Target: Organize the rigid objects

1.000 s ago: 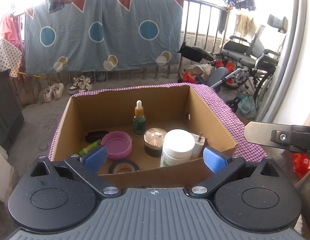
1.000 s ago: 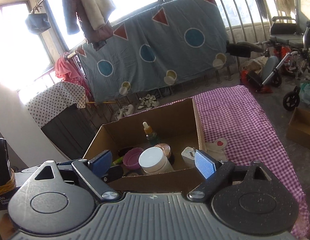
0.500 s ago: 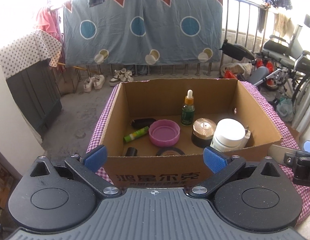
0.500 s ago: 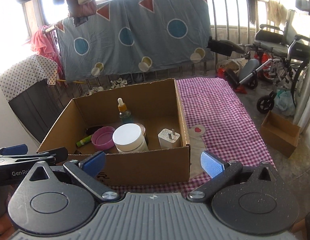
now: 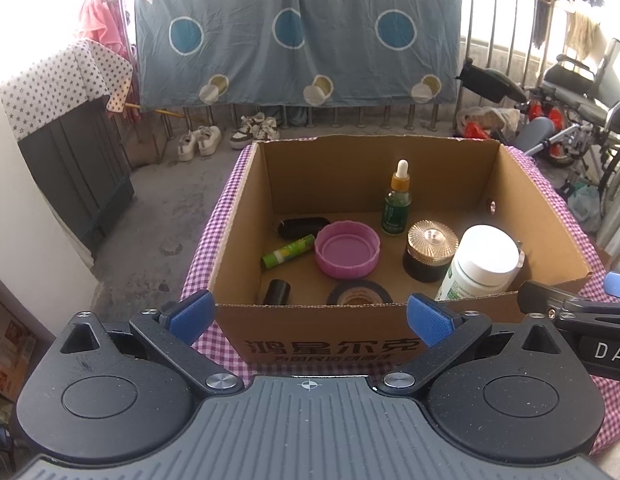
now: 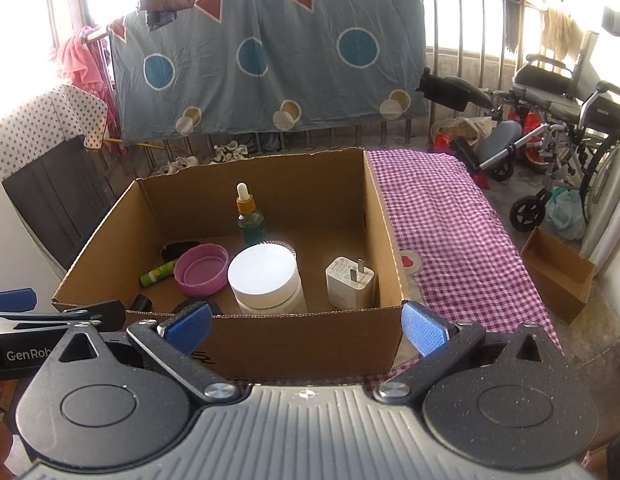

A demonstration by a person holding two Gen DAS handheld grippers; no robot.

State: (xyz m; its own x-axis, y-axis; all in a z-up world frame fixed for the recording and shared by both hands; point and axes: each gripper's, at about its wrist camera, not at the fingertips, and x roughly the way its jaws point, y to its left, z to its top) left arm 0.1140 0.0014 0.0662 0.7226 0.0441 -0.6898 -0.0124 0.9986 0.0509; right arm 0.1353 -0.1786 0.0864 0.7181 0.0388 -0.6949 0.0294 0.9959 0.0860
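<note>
An open cardboard box (image 5: 541, 216) (image 6: 383, 216) stands on a purple checked cloth (image 6: 449, 220). Inside are a green dropper bottle (image 5: 397, 200) (image 6: 250, 216), a pink lid (image 5: 347, 249) (image 6: 200, 269), a white-capped jar (image 5: 483, 262) (image 6: 266, 278), a gold-topped jar (image 5: 430, 250), a green tube (image 5: 288, 256), a tape roll (image 5: 358, 294), a black cylinder (image 5: 277, 292), a black case (image 5: 304, 227) and a white charger (image 6: 349, 282). My left gripper (image 5: 308, 320) is open and empty in front of the box. My right gripper (image 6: 304, 326) is open and empty, also before the box.
A blue patterned sheet (image 5: 294, 36) hangs on the railing behind. A wheelchair (image 6: 565, 128) and a small cardboard box (image 6: 557, 274) stand at the right. A dark cabinet (image 5: 74, 160) is at the left. Shoes (image 5: 200, 140) lie on the floor.
Both grippers have pulled back and risen from the box's near wall, so the whole box now shows. Both stay open and empty.
</note>
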